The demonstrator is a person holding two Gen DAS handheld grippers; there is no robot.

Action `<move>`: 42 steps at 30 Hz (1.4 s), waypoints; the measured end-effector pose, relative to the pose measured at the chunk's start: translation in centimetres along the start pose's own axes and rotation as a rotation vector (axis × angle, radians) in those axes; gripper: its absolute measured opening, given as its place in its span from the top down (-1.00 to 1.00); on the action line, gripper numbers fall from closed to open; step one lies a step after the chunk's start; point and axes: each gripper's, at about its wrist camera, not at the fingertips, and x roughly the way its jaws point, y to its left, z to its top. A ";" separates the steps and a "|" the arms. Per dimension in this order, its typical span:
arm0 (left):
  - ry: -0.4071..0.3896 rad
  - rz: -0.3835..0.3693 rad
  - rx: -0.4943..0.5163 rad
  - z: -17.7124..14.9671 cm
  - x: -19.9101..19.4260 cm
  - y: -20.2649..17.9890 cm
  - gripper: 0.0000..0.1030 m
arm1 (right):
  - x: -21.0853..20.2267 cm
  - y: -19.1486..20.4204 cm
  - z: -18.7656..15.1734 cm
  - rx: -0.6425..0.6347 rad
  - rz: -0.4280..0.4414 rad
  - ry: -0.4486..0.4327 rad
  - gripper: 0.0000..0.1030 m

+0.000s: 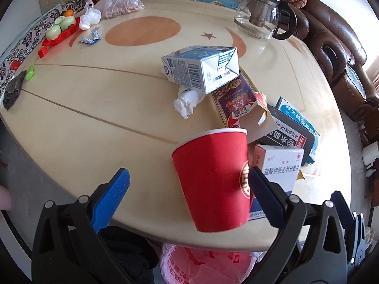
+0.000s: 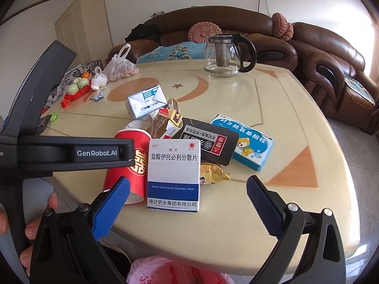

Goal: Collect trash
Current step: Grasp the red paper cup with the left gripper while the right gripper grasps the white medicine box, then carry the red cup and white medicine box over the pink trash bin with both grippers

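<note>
Your left gripper (image 1: 189,187), jaws wide, brackets the tilted red paper cup (image 1: 213,179) at the table's (image 1: 94,108) near edge. Right gripper (image 2: 188,195), jaws wide, faces a white medicine box (image 2: 174,175) reading "Dispersible Tablets". The left tool reads "GenRobot.AI".

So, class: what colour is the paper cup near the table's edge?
Red, with a white rim and gold emblem: the paper cup shows best in the left wrist view.
</note>
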 end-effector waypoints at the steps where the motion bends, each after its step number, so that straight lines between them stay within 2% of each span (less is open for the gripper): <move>1: 0.009 -0.018 -0.007 0.1 0.4 0.0 -0.90 | 0.3 0.0 0.0 -0.001 0.002 -0.002 -0.87; 7: 0.049 -0.060 -0.025 0.3 1.7 0.2 -0.90 | 2.5 -0.2 -0.3 0.013 0.004 0.014 -0.87; 10: 0.092 -0.115 -0.031 0.5 2.6 0.1 -0.90 | 3.3 -0.3 -0.4 0.025 0.005 0.021 -0.87; 13: 0.109 -0.101 -0.020 0.4 3.5 -0.1 -0.90 | 4.1 -0.4 -0.5 0.035 0.008 0.033 -0.87; 16: 0.140 -0.150 -0.071 0.3 4.3 0.8 -0.90 | 4.5 -0.2 -0.5 0.035 -0.008 0.026 -0.83; 17: 0.131 -0.158 -0.082 0.3 4.2 1.0 -0.90 | 4.6 -0.1 -0.5 0.026 -0.017 0.020 -0.81; 21: 0.115 -0.149 -0.072 0.2 4.2 1.0 -0.89 | 5.0 0.3 -0.6 0.008 -0.052 0.009 -0.39; 23: 0.115 -0.146 -0.064 0.2 4.2 1.0 -0.88 | 5.3 0.3 -0.6 0.005 -0.061 0.014 -0.25; 26: 0.109 -0.151 -0.069 0.3 4.0 1.4 -0.76 | 5.3 0.1 -0.6 0.017 -0.056 0.005 -0.24; 27: 0.106 -0.157 -0.072 0.3 3.9 1.5 -0.61 | 5.2 0.0 -0.6 0.020 -0.060 0.000 -0.24; 28: 0.104 -0.163 -0.074 0.3 3.7 1.7 -0.55 | 5.0 0.0 -0.6 0.023 -0.061 -0.005 -0.24; 34: 0.100 -0.175 -0.080 -0.1 3.2 2.3 -0.44 | 4.0 -0.3 -0.6 0.025 -0.064 -0.040 -0.23; 39: 0.060 -0.179 -0.101 0.1 2.3 3.4 -0.41 | 2.9 -0.9 -0.6 0.042 -0.076 -0.068 -0.23; 42: 0.035 -0.156 -0.094 0.4 2.0 3.6 -0.41 | 2.6 -1.3 -0.5 0.047 -0.080 -0.077 -0.23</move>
